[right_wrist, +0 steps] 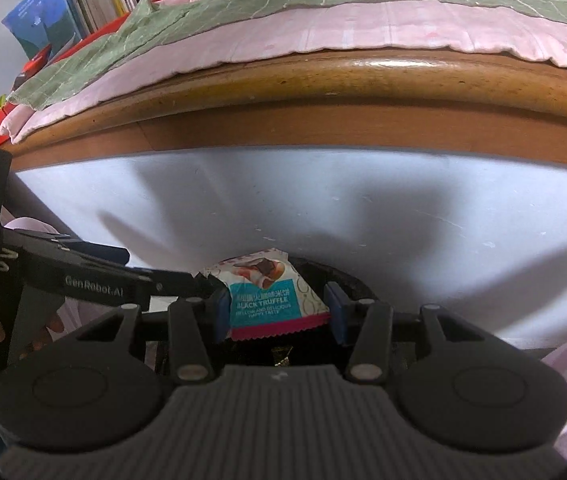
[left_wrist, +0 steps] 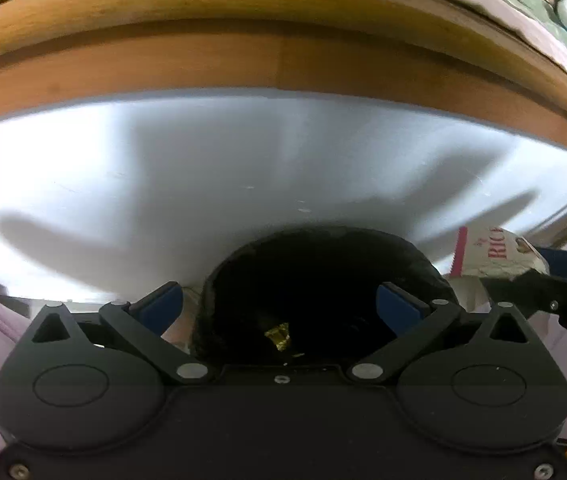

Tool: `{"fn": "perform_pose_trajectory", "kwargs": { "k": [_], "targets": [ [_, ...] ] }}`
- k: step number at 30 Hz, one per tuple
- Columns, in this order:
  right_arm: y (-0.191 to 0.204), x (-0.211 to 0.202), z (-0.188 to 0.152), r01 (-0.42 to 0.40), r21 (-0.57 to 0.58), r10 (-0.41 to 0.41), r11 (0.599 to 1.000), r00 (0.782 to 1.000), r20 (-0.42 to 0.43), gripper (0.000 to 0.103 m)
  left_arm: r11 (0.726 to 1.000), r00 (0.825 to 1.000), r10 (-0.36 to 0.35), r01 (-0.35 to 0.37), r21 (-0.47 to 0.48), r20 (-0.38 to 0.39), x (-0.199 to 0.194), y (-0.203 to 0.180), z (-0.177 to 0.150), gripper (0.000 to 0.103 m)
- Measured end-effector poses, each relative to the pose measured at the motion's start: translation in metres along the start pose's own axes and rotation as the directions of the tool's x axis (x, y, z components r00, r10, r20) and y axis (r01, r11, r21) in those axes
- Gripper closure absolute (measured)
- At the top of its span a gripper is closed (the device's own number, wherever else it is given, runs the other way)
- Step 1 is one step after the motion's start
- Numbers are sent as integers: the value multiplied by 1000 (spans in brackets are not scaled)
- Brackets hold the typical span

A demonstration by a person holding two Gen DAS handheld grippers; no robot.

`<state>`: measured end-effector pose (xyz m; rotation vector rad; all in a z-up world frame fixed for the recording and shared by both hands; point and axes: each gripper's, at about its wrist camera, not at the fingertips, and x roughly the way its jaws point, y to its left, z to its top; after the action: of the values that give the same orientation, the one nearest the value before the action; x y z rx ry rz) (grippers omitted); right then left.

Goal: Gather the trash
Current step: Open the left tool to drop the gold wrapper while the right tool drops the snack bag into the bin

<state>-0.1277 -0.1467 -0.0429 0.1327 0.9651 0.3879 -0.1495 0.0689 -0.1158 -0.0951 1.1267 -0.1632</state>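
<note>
Fingers (left_wrist: 161, 306) of the left gripper (left_wrist: 279, 304) stand wide apart in the left wrist view, their 2 blue pads flanking the round mouth of a black trash bag (left_wrist: 323, 276) with nothing pinched between them. The left pad sits at or just outside the bag's rim; whether it touches the plastic cannot be told. A crumpled gold scrap (left_wrist: 277, 336) lies deep inside the bag. At the right edge, the right gripper (left_wrist: 539, 276) carries a white and red snack wrapper (left_wrist: 495, 252) toward the bag, over the white tabletop (left_wrist: 243, 160) that runs up to a wooden bed frame (left_wrist: 283, 60).

From the right wrist view, the right gripper (right_wrist: 279, 312) has its 2 pads closed in on the snack wrapper (right_wrist: 271, 296), each pad pressing 1 side edge. The wrapper hangs just above the black trash bag (right_wrist: 347, 280), whose rim shows behind it. Its long axis appears to run away from the camera, along the fingers, with the pink serrated end nearest the lens and the far end pointing toward the bed frame (right_wrist: 363, 92). The left gripper (right_wrist: 95, 280) reaches in from the left beside the bag.

The step in hand looks like dropping the wrapper into the bag. The next move likely calls for lowering it over the opening and spreading the right pads, while the left side keeps the mouth open.
</note>
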Motion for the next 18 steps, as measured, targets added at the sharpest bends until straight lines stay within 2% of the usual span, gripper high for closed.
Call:
{"fn": "perform_pose_trajectory", "kwargs": {
  "k": [2, 3, 4, 5, 7, 10, 18],
  "targets": [
    [2, 1, 1, -4, -8, 4, 1000, 1000, -4, 51, 1000, 1000, 6, -6, -8, 6, -1, 3, 2, 0],
    [3, 2, 1, -7, -15, 7, 1000, 1000, -10, 46, 1000, 1000, 7, -7, -12, 7, -2, 4, 3, 0],
    [3, 2, 0, -5, -23, 4, 1000, 1000, -18, 35, 1000, 1000, 8, -8, -16, 10, -2, 7, 3, 0],
    [5, 3, 1, -5, -34, 4, 999, 1000, -27, 33, 1000, 1000, 8, -8, -23, 12, -2, 8, 4, 0],
    [9, 6, 1, -19, -50, 17, 999, 999, -40, 16, 1000, 1000, 3, -3, -26, 10, 2, 12, 6, 0],
    [12, 8, 2, -18, -57, 15, 998, 999, -51, 0, 999, 1000, 26, -26, -20, 6, 2, 15, 8, 0],
    [-6, 11, 2, 9, 46, -5, 999, 997, -80, 0, 999, 1000, 20, -20, -48, 13, -3, 19, 11, 0]
  ]
}}
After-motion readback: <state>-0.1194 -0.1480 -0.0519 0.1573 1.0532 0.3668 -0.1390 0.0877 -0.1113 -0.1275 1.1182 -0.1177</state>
